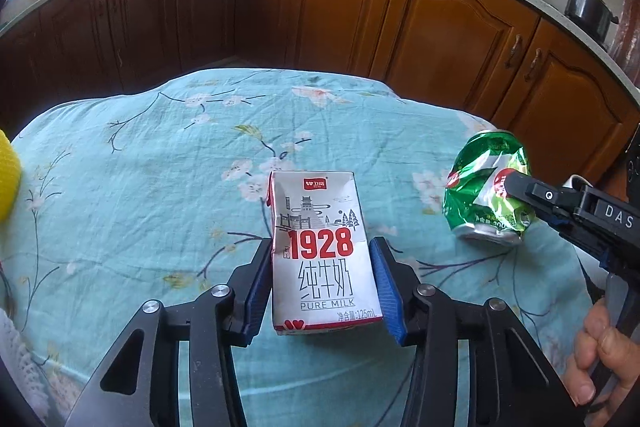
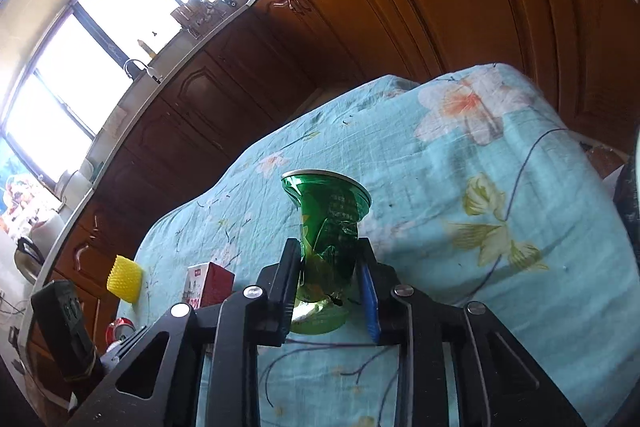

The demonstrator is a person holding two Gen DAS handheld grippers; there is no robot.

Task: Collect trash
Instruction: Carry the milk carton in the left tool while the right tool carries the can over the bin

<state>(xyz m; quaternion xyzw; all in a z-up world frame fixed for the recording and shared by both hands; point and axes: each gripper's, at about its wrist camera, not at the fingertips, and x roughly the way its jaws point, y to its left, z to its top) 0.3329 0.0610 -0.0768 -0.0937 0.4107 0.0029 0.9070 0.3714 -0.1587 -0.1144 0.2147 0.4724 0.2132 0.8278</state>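
Floral tablecloth [image 1: 160, 163] under milk carton [image 1: 322, 251]; wooden cabinets [image 1: 320, 7] behind.

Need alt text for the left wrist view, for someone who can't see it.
The left tool grips a white "1928 Pure Milk" carton above a floral teal tablecloth. At right, the right tool holds a crushed green can; wooden cabinets stand behind.

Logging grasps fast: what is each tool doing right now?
Left tool: closed on the milk carton.
Right tool: closed on the crushed green can.
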